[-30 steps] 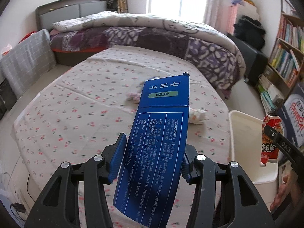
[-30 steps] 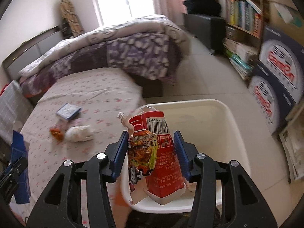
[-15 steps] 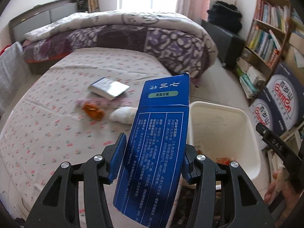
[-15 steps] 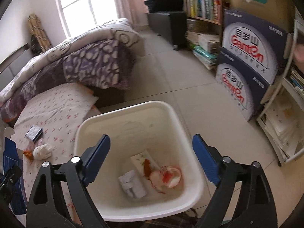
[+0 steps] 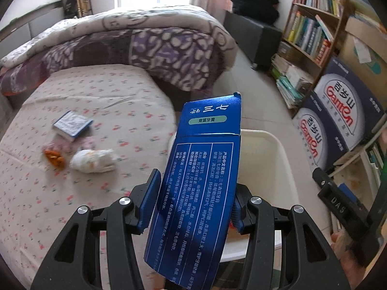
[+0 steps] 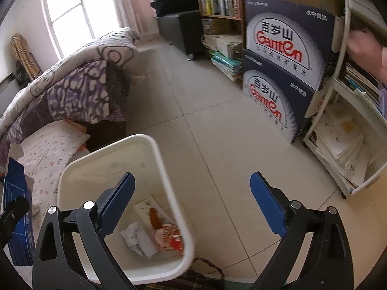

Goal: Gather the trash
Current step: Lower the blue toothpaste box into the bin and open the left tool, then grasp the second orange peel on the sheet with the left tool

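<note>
My left gripper (image 5: 191,200) is shut on a long blue toothpaste box (image 5: 200,181) and holds it over the near rim of the white bin (image 5: 271,159). The box also shows at the left edge of the right wrist view (image 6: 17,217). My right gripper (image 6: 191,207) is open and empty above the bin's (image 6: 154,149) right rim. Inside the bin lie a red snack wrapper (image 6: 169,236), a crumpled white tissue (image 6: 131,238) and a flat carton. On the bed lie a white wad (image 5: 93,160), an orange scrap (image 5: 54,157) and a small blue-edged box (image 5: 72,125).
The flowered bed (image 5: 72,193) is left of the bin, with a purple quilt (image 5: 135,46) behind it. Stacked Ganten cartons (image 6: 283,67), bookshelves (image 5: 312,29) and a white shelf unit (image 6: 350,133) stand to the right on the tiled floor (image 6: 217,133).
My right gripper opened and dropped the red snack wrapper into the bin, then swung right. My left gripper carried the blue box rightward from over the bed to the bin.
</note>
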The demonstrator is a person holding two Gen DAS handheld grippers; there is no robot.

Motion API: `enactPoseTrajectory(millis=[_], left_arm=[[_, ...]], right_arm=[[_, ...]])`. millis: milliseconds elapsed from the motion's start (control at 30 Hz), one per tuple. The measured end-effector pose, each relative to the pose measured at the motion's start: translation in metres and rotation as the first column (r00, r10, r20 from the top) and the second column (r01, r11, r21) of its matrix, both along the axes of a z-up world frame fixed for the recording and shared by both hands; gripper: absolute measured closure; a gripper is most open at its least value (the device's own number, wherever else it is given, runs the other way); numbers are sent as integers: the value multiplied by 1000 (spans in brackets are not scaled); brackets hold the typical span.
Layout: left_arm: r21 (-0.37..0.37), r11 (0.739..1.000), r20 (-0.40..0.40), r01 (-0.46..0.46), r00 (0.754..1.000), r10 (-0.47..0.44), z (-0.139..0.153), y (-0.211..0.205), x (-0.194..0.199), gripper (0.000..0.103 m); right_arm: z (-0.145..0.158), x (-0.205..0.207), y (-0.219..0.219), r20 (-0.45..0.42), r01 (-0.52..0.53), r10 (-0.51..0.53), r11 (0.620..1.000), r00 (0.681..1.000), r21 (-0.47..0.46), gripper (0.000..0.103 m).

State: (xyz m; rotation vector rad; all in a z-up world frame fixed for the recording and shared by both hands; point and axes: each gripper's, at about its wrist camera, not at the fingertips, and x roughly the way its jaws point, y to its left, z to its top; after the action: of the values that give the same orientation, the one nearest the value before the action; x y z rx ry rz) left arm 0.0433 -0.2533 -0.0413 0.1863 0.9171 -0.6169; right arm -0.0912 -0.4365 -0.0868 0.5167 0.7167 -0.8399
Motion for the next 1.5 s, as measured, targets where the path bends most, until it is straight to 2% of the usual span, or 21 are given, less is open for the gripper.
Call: enactPoseTrajectory(millis=[233,400,500,667,867,1067,1167,1333,1400,1500], left_arm=[[-7,1000,-51,23,998,-23,-6,-23,0,50],[1,999,-89,43,995,-42,-10,-31,2,36],[3,1000,-82,31,996,-31,-9,-25,3,34],[15,1000,-66,-15,998,16,-8,-10,10,32],[61,990,-38,-131,990,133,-15,29,34,28],[95,955,-29,-282,958,286,-25,82,72,27],[104,926,-28,-363,930,368,-30,111,93,27],[98,868,-57,-488,868,494,-42,154,129,27],[93,851,-76,-516,849,523,-46,165,141,27],[99,845,-104,-525,839,534,-54,170,156,28]], right_arm=[[-3,-11,-12,2,34,-34,999,999,13,10],[-1,-12,-11,4,34,-34,999,999,10,9],[0,-9,-8,3,24,-24,1000,1000,4,9],[3,-1,2,1,-6,6,1000,1000,-1,8],[0,17,19,-15,-70,70,998,997,5,7],[-1,43,45,-39,-164,164,986,986,-2,7],[0,56,57,-52,-212,212,977,976,-11,7],[-1,79,79,-71,-293,291,956,954,-18,7],[-1,85,86,-76,-322,319,947,945,-23,7],[0,98,101,-86,-387,383,922,920,-33,7]])
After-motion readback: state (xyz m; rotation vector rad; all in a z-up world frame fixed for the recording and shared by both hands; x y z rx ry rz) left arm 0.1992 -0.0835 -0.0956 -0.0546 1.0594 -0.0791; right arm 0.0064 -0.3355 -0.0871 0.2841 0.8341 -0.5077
